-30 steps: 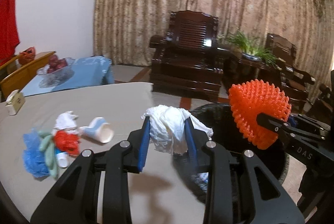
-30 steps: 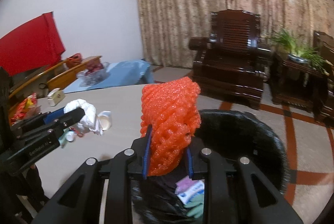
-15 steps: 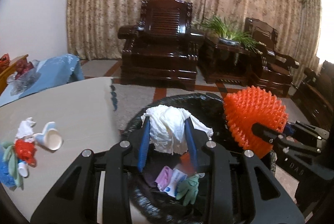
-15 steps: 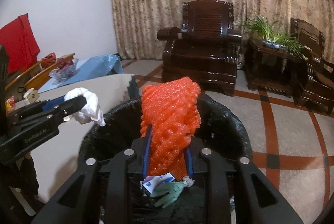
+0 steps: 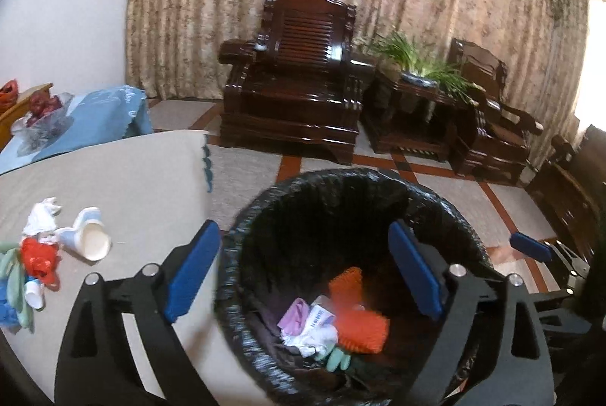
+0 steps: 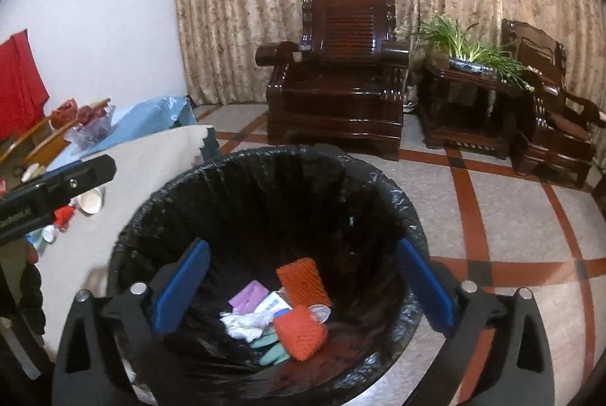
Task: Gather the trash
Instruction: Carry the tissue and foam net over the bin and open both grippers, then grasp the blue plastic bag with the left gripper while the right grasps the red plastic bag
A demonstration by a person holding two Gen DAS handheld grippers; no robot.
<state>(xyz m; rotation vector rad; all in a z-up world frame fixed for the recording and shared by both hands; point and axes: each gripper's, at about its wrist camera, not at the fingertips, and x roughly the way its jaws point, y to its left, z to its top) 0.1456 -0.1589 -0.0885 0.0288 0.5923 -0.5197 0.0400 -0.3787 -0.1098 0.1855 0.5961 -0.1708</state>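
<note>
Over the bin mouth: both grippers, pointing down into it, nothing between either pair of pads.
Left gripper (image 5: 303, 273): jaws opening, spread wide, empty; blue pads (image 5: 191, 271) apart over the bin, the near-left one above the table edge.
Right gripper (image 6: 303, 284): jaws opening, spread to the width of the bin's inside, empty; seen at the right edge of the left wrist view as one blue pad on a black finger.
Trash bin (image 6: 378, 186): round, lined with a black bag, standing on the floor just beside the table.
Orange foam net (image 6: 299, 332): lying loose at the bottom of the bin, with a second orange piece (image 6: 303, 279) just behind it.
White tissue wad (image 6: 244, 324): at the bottom of the bin, touching the orange net's left side.
Other bin contents: pale purple wrapper (image 6: 248, 296), small white-and-blue packet (image 6: 274, 303), green glove fingers (image 6: 270, 349).
Table (image 5: 132, 178): beige cloth, left of the bin.
Trash left on the table: tipped white paper cup (image 5: 89, 239), crumpled red piece (image 5: 39, 260), white scrap (image 5: 41, 214), green and blue bits at the left edge.
Background: dark wooden armchair (image 6: 341, 72), potted plant (image 6: 466, 46) on a side table, patterned curtain.
</note>
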